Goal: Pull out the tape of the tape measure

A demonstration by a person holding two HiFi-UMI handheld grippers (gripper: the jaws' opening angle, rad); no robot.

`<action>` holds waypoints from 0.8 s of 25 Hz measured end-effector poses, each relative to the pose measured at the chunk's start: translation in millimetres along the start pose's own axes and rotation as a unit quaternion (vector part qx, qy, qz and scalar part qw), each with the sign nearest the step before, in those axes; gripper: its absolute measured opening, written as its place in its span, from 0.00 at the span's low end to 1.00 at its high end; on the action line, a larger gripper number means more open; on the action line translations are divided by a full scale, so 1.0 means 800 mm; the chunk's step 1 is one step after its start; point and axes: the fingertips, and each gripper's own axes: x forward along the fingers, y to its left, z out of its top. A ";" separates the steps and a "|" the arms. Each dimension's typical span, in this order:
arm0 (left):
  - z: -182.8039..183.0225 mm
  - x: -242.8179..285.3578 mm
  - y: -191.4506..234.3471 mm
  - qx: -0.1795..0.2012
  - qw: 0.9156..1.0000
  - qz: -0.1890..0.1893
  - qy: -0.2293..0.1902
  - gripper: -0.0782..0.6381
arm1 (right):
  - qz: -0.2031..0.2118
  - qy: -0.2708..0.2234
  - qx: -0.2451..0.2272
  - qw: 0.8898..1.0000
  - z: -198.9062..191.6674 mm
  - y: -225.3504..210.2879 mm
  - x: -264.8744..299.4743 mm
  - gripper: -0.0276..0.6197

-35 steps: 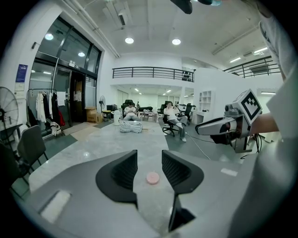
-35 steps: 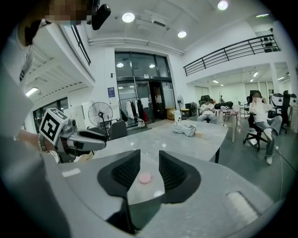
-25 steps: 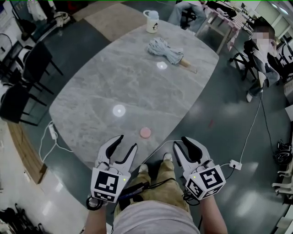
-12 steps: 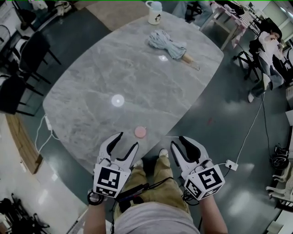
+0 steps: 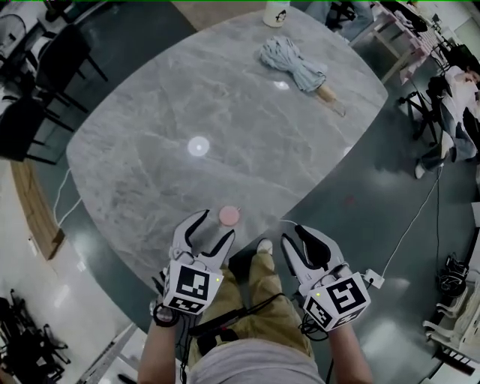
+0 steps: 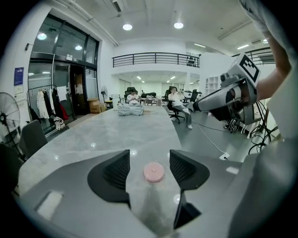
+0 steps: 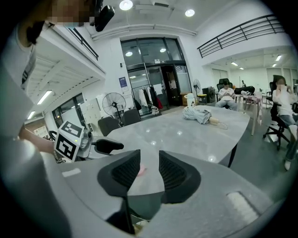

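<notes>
A small round pink tape measure (image 5: 229, 216) lies flat on the grey marble table (image 5: 150, 172), close to its near edge. My left gripper (image 5: 212, 227) is just short of it, and its jaws have just been opening. In the left gripper view the tape measure (image 6: 153, 172) shows in the gap of the left gripper (image 6: 149, 155), and neither pad touches it. My right gripper (image 5: 295, 236) hangs open and empty beyond the table's edge, to the right of the tape measure. In the right gripper view a sliver of the tape measure (image 7: 141, 171) shows inside the gap of the right gripper (image 7: 149, 160).
A folded grey umbrella (image 5: 296, 66) and a mug (image 5: 276, 11) are at the table's far end. Dark chairs (image 5: 30, 82) stand on the left. A cable and a white power strip (image 5: 375, 281) lie on the floor to the right. People sit at the far right (image 5: 461, 90).
Both grippers have come down and forward toward the table's near edge. The left jaws have spread wider and now reach almost to the pink tape measure.
</notes>
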 end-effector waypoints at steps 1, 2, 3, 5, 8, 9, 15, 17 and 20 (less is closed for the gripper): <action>-0.004 0.005 0.000 -0.001 1.000 0.002 0.004 0.49 | 0.004 0.003 -0.001 1.000 -0.002 -0.002 0.002 0.23; -0.007 0.010 -0.001 -0.003 1.000 0.004 0.009 0.49 | 0.008 0.007 -0.001 1.000 -0.003 -0.003 0.004 0.23; -0.012 0.015 -0.002 -0.004 1.000 0.005 0.014 0.49 | 0.012 0.010 -0.002 1.000 -0.005 -0.005 0.006 0.23; -0.021 0.026 -0.005 -0.006 1.000 0.007 0.024 0.50 | 0.018 0.015 -0.003 1.000 -0.008 -0.010 0.009 0.23; -0.035 0.039 -0.006 -0.009 0.999 0.018 0.042 0.50 | 0.027 0.022 -0.002 0.999 -0.013 -0.018 0.013 0.23; -0.039 0.042 -0.006 -0.010 0.999 0.022 0.046 0.50 | 0.029 0.024 -0.002 0.999 -0.015 -0.021 0.015 0.23; -0.054 0.059 -0.013 -0.029 0.998 0.035 0.054 0.50 | 0.047 0.039 -0.008 0.998 -0.023 -0.033 0.014 0.23; -0.062 0.063 -0.014 -0.033 0.997 0.036 0.062 0.50 | 0.052 0.044 -0.008 0.998 -0.026 -0.035 0.016 0.23; -0.071 0.069 -0.012 -0.038 0.996 0.039 0.069 0.50 | 0.057 0.050 -0.009 0.997 -0.030 -0.039 0.022 0.23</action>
